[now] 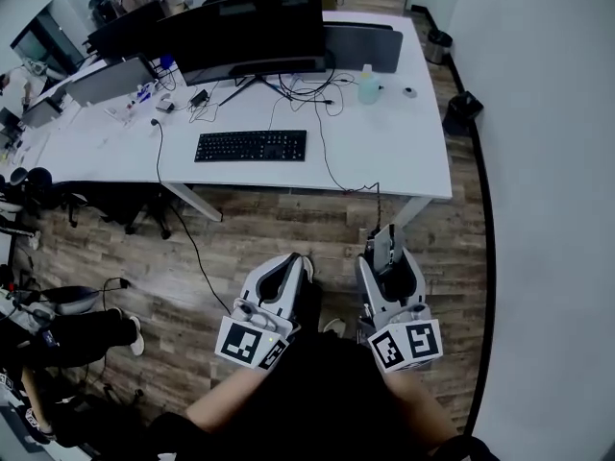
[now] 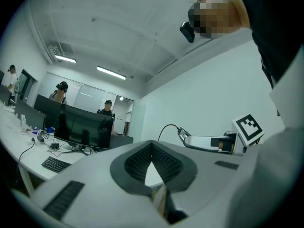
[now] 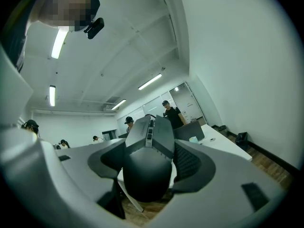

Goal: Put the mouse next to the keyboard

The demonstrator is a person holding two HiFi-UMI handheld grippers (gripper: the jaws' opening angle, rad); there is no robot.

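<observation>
A black keyboard (image 1: 251, 146) lies on the white desk (image 1: 404, 152), in front of a dark monitor (image 1: 245, 29). In the left gripper view the keyboard (image 2: 55, 164) shows far off at the lower left. Both grippers hang over the wooden floor, well short of the desk. My right gripper (image 1: 385, 246) is shut on a dark grey mouse (image 3: 145, 172), which fills the space between the jaws of the right gripper (image 3: 149, 148). The mouse's cable (image 1: 332, 166) runs from the desk down to it. My left gripper (image 1: 285, 269) is shut with nothing in it; in its own view the left gripper's (image 2: 151, 144) tips meet.
A clear bottle (image 1: 368, 84) and loose cables (image 1: 307, 89) sit behind the keyboard. Two dark bins (image 1: 461, 113) stand by the white wall on the right. More monitors and clutter fill the desk's left end (image 1: 106, 84). People stand beyond the desk.
</observation>
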